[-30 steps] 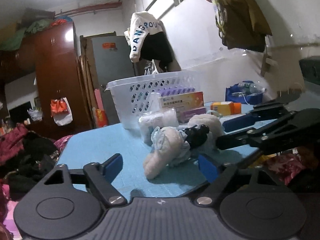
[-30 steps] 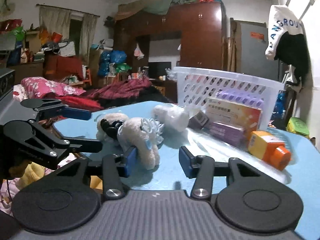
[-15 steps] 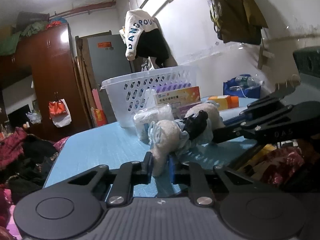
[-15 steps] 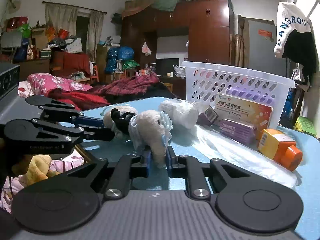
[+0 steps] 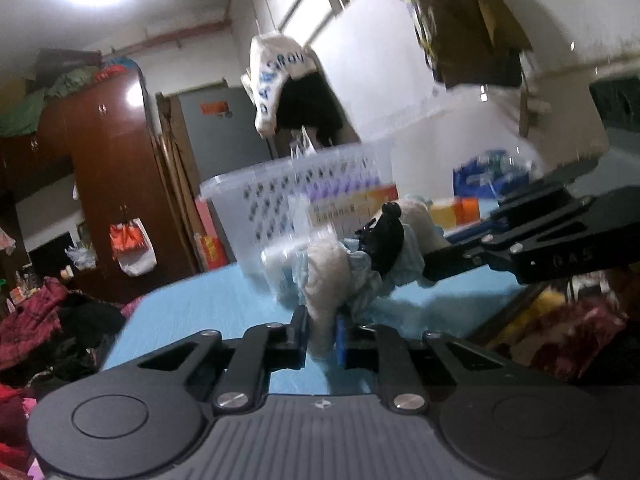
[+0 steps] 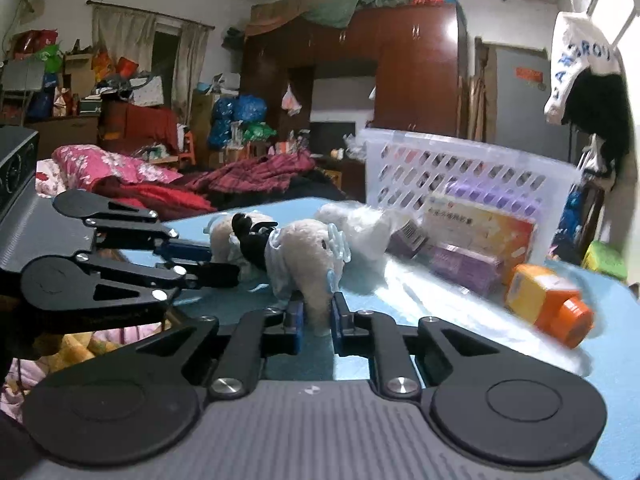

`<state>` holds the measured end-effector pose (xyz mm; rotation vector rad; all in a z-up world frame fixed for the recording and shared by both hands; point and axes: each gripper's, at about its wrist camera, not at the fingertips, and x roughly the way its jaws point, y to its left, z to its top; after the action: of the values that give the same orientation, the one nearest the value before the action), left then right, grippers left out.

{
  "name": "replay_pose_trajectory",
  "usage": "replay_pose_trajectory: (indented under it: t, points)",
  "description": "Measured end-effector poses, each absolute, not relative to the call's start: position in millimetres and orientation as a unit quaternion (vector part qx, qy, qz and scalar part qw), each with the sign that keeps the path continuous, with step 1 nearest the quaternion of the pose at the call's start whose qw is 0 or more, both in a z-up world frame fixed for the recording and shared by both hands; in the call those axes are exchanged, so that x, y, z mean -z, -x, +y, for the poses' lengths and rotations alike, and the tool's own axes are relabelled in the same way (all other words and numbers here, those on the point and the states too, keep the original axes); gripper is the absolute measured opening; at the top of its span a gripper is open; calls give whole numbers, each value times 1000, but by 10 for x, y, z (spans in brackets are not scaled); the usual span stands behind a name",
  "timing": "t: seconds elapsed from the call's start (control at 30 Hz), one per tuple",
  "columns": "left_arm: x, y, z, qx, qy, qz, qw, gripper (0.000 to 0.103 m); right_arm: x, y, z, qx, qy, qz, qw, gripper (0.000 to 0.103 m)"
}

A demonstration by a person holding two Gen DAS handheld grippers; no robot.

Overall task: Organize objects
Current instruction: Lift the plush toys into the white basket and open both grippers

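Now, left wrist view: left claw pinching a leg of the plush toy, blue pads pressed on either side of cream fur. Toy w/ pale blue frill and a black part near its top, lifted or just off the blue worktop; can't tell which, frame blurred. Right claw reaching in from the right, fingertips at the toy's far side. Behind toy: white perforated basket on worktop, purple item inside, printed box leaning in front, orange container further right. White garment w/ blue lettering hanging above.

Right wrist view: right claw closed on another leg of same plush toy, pads touching fur both sides. Left claw entering from the left, tips against the toy's other end by the black part. Second white fluffy item just behind toy. Purple box flat on worktop, printed box propped against basket. Orange bottle lying on its side, well apart to the right. Bed w/ pink and red bedding beyond worktop's far edge.
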<state>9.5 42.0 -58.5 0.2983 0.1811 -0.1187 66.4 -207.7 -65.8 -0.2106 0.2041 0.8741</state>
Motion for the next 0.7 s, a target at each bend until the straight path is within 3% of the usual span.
replay_pose_trajectory:
  t: [0.43,0.7]
  points:
    - [-134,-207,261,87,-154,-5,984,16,-22,-671,-2315,-400,91,11,912,14]
    - [-1069,-866,252,79,-147,-29,986,16,-738,-1128,-2142,-370,98,-28,923,14]
